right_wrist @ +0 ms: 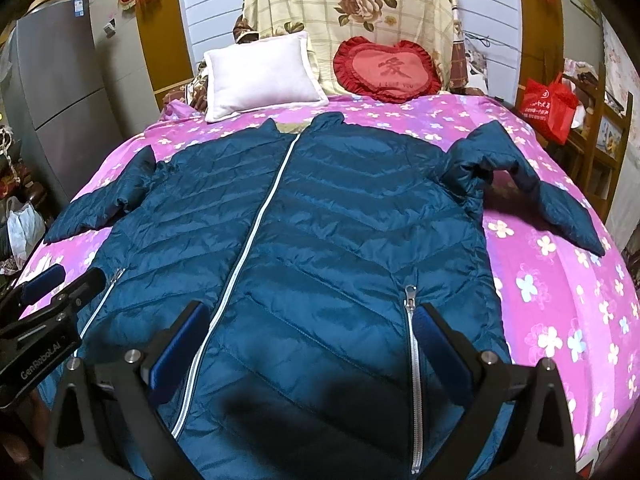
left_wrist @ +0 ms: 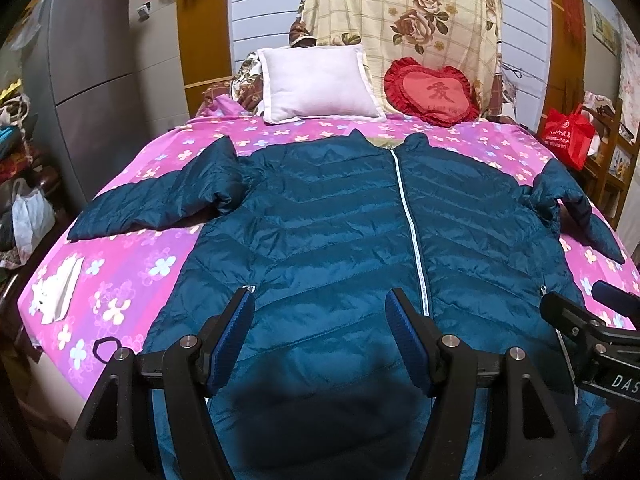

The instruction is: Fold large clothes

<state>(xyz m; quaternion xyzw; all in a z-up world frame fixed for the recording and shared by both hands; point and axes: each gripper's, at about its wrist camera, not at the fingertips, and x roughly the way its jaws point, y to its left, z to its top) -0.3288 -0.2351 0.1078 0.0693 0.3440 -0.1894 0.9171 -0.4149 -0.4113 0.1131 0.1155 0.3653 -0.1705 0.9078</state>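
Note:
A teal quilted puffer jacket [left_wrist: 340, 232] lies front-up on the pink flowered bed [left_wrist: 120, 280], zipped with a silver zipper [left_wrist: 408, 220], both sleeves spread out to the sides. It also fills the right wrist view [right_wrist: 320, 220]. My left gripper [left_wrist: 320, 304] is open and empty above the jacket's lower left panel. My right gripper [right_wrist: 308, 320] is open and empty above the lower right panel, beside the pocket zipper [right_wrist: 412, 320]. Each gripper shows at the edge of the other's view [left_wrist: 592, 320] [right_wrist: 52, 300].
A white pillow [left_wrist: 316, 84] and a red heart cushion [left_wrist: 432, 92] lie at the bed's head. A white paper packet [left_wrist: 56, 288] and a black hair tie [left_wrist: 106, 346] lie at the bed's left. A grey fridge [left_wrist: 92, 80] stands left, a red bag [left_wrist: 568, 136] right.

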